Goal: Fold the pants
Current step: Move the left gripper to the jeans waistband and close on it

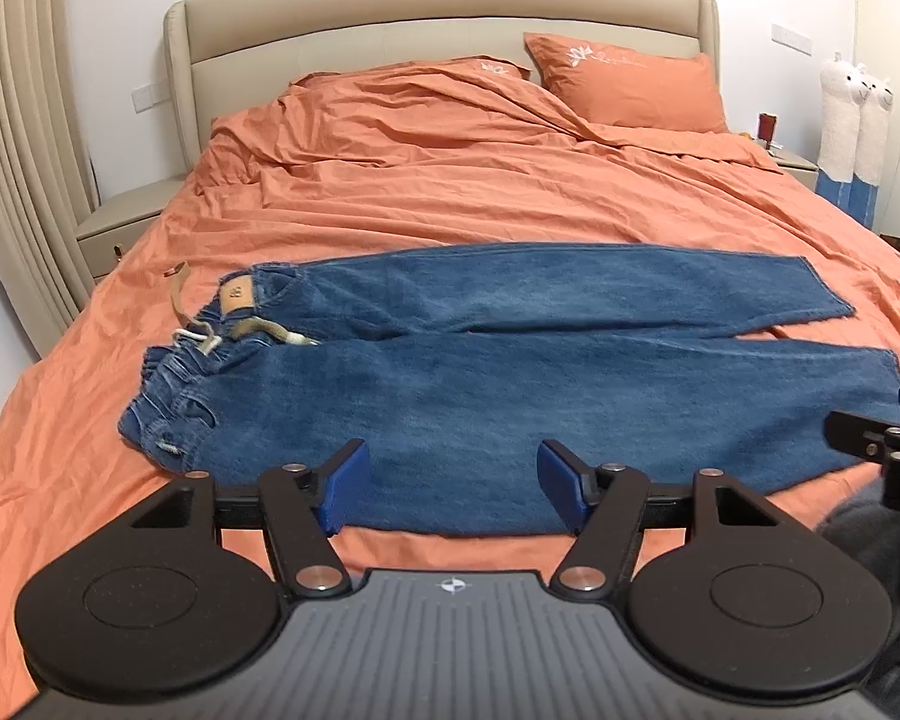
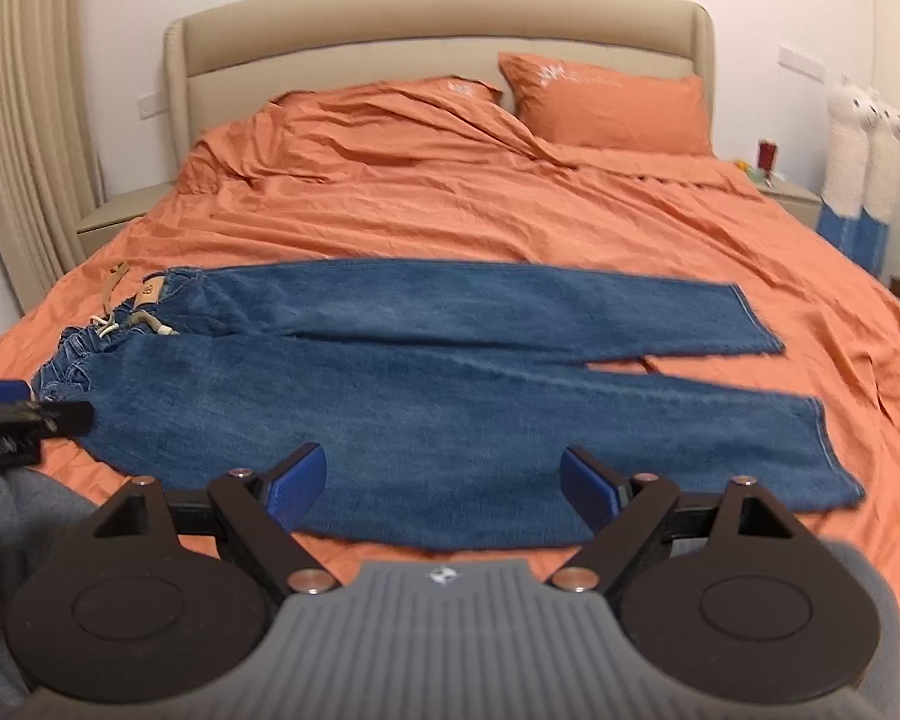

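Note:
Blue denim pants (image 1: 510, 372) lie flat across the orange bed, waistband at the left with a tan drawstring (image 1: 252, 330), both legs running to the right. In the left wrist view my left gripper (image 1: 453, 483) hovers open over the near edge of the near leg, nothing between its blue pads. In the right wrist view the same pants (image 2: 438, 396) spread across the bed, and my right gripper (image 2: 444, 486) stands open above the near leg's edge. Each gripper shows at the edge of the other's view.
The orange duvet (image 1: 480, 180) is rumpled toward the beige headboard (image 1: 438, 18), with an orange pillow (image 1: 630, 84) at the back right. Bedside tables flank the bed (image 1: 126, 228). Two plush alpacas (image 1: 858, 120) stand at the right. A grey sleeve (image 2: 6, 528) shows lower left.

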`<state>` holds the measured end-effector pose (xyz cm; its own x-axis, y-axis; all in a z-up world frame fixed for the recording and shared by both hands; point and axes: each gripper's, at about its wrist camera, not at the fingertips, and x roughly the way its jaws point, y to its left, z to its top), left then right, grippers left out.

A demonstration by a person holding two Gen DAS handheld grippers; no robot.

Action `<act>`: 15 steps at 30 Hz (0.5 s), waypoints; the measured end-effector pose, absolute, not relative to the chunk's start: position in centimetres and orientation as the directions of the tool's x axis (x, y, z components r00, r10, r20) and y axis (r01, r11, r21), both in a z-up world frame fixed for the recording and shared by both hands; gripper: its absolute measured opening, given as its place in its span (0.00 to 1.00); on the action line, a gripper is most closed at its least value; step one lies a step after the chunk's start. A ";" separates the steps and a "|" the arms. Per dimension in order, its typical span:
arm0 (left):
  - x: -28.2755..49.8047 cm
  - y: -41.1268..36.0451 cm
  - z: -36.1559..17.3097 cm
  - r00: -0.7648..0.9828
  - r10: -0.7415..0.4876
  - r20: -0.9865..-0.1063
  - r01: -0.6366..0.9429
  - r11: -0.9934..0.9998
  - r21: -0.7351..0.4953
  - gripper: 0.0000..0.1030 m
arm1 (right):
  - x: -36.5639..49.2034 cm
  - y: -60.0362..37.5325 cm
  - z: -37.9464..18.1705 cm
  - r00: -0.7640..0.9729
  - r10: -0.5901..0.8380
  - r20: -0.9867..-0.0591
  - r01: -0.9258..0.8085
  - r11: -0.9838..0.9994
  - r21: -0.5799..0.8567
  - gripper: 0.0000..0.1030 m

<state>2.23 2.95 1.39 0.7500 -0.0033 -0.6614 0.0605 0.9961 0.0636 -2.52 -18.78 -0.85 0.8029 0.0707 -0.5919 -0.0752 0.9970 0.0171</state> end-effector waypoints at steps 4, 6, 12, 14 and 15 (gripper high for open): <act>5.5 6.5 0.4 0.729 -0.030 -0.684 0.069 0.997 0.030 0.58 | 0.2 -19.4 -2.3 0.825 0.119 -0.552 -0.134 0.991 0.013 0.79; 7.4 8.7 -0.3 0.718 -0.044 -0.694 0.070 0.998 0.009 0.53 | 2.2 -19.5 -3.4 0.819 0.149 -0.554 -0.162 0.987 0.026 0.78; 13.0 16.5 -2.2 0.713 0.025 -0.701 -0.006 1.000 0.029 0.54 | 9.1 -19.9 -7.4 0.779 0.198 -0.595 -0.176 0.980 0.096 0.56; 14.8 19.2 -2.9 0.713 0.053 -0.700 -0.037 0.999 0.038 0.59 | 11.4 -20.2 -8.8 0.762 0.228 -0.607 -0.167 0.974 0.156 0.53; 15.8 20.7 -3.5 0.706 0.070 -0.704 -0.056 0.998 0.043 0.64 | 12.3 -20.2 -9.4 0.757 0.236 -0.609 -0.157 0.971 0.181 0.53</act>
<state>15.84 20.67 -3.48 0.7063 0.0701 -0.7045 -0.0558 0.9975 0.0433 12.27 -20.15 -9.37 0.7571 0.2359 -0.6093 -0.1571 0.9709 0.1807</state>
